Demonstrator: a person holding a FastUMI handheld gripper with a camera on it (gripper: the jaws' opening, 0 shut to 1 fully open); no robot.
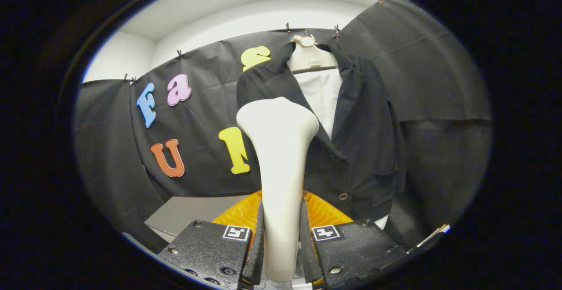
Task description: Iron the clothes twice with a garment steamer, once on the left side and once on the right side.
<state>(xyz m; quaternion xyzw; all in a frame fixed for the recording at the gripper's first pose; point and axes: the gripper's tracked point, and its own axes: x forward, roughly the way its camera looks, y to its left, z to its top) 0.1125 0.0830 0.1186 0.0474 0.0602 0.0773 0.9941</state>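
Gripper (281, 237) clamps white steamer (279, 149) — black jacket (360, 141) beyond, unlabelled.

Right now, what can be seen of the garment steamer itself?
The garment steamer is a smooth, cream-white, plastic-looking wand held upright. Its slim handle sits clamped between the two fingers of the gripper, which press it from both sides, and it widens upward into a broad, rounded head. The head stands in front of the dark jacket on its hanger; whether it touches the fabric cannot be told.

Camera rides on the tool (281, 246), facing forward and upward, close to the hanging jacket (355, 149)
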